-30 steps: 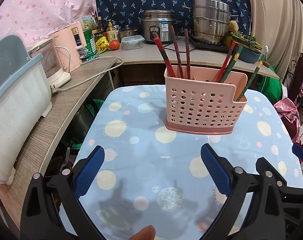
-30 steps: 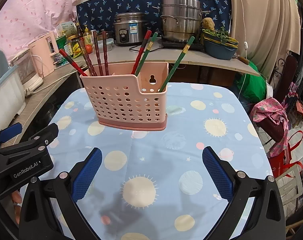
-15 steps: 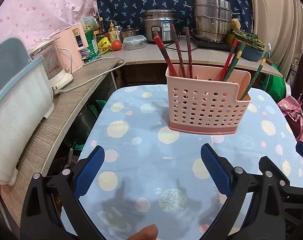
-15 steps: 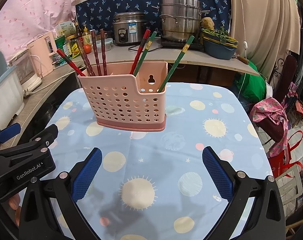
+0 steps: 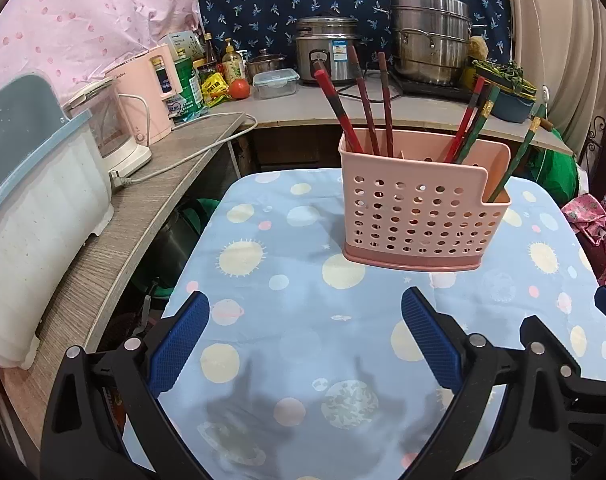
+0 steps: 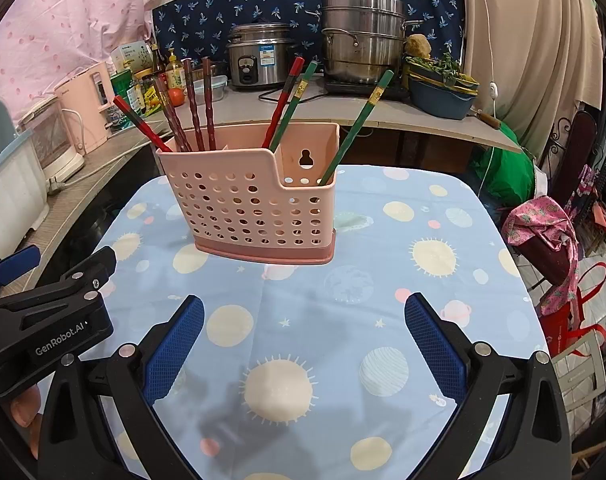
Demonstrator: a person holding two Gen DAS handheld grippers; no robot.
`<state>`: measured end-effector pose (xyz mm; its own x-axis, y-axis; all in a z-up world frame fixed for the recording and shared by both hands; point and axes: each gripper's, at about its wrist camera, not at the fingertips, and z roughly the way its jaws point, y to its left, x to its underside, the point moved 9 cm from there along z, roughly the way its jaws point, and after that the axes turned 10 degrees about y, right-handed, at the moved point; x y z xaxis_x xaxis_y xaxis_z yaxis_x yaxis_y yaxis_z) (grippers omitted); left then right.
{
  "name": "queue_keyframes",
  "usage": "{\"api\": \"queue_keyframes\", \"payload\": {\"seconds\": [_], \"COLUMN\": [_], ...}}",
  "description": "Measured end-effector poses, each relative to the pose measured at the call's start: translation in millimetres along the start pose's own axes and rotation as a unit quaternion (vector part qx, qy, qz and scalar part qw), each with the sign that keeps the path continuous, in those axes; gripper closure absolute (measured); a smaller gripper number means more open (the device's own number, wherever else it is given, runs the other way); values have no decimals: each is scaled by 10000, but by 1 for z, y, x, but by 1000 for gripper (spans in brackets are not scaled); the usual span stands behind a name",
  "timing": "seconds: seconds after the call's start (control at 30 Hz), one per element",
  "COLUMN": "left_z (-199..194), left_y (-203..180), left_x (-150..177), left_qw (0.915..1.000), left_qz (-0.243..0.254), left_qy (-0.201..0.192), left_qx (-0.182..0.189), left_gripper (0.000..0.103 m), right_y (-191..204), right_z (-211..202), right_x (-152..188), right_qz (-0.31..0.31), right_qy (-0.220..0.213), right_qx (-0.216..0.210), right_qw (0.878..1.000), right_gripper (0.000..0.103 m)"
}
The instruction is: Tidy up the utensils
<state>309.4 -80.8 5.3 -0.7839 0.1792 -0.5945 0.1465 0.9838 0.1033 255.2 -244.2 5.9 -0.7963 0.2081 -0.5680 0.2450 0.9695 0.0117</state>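
Chopsticks [image 6: 199, 106] stand sorted in a pink perforated holder [image 6: 251, 204] on my planet-print tablecloth [image 6: 383, 280].

Both claws I am steering hang empty with fingers spread wide: the left gripper [image 5: 305, 344] and the right gripper [image 6: 305, 344]. From the left claw the holder sits ahead and slightly right; from the right claw, ahead and slightly left, well apart from both. Dark red sticks lean in its left compartment, red and green ones [image 6: 357, 122] toward its right. My left gripper's body shows at the right view's lower left.
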Motion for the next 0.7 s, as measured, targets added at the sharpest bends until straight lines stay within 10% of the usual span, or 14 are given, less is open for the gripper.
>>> {"api": "queue_keyframes", "payload": {"seconds": [0.7], "left_z": [5], "left_y": [-2], "left_x": [-5], "left_qw": [10000], "left_qz": [18], "left_qy": [73], "left_qx": [-26], "left_gripper": [11], "right_y": [-4], "right_z": [7], "right_x": [-10], "right_qz": [36], "right_qy": [-22], "right_qx": [66], "right_qw": [10000], "right_gripper": [6]}}
